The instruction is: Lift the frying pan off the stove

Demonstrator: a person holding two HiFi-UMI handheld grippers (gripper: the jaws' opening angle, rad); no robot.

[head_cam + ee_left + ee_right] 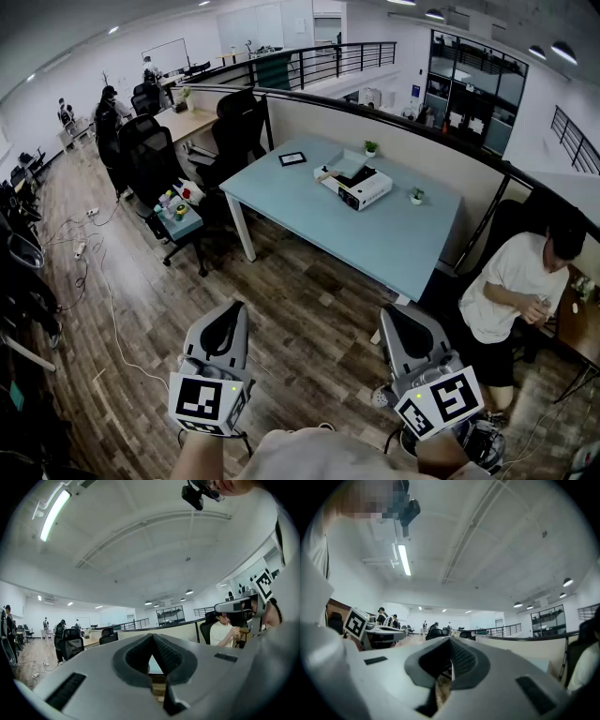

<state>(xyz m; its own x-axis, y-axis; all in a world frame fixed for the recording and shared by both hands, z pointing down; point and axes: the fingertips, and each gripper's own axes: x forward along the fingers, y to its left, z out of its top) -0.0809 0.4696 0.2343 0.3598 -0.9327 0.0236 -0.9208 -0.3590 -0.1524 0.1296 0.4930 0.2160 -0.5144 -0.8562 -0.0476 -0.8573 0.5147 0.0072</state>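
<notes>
A small white stove [356,187] sits far ahead on the light blue table [309,216]. On top of it lies something dark with a pale handle [328,175], too small to make out as the frying pan. Both grippers hang low, close to the body over the wooden floor, well short of the table. My left gripper [228,313] points forward with its jaws together and nothing between them, as the left gripper view [152,637] shows too. My right gripper [393,319] is likewise shut and empty, its pads [459,660] meeting at the tip.
Black office chairs [150,155] and a small side table with bottles [178,211] stand left of the table. A person in a white shirt [511,286] sits at the right. Cables [89,244] trail over the floor. A black tablet [292,158] and two small plants [416,196] rest on the table.
</notes>
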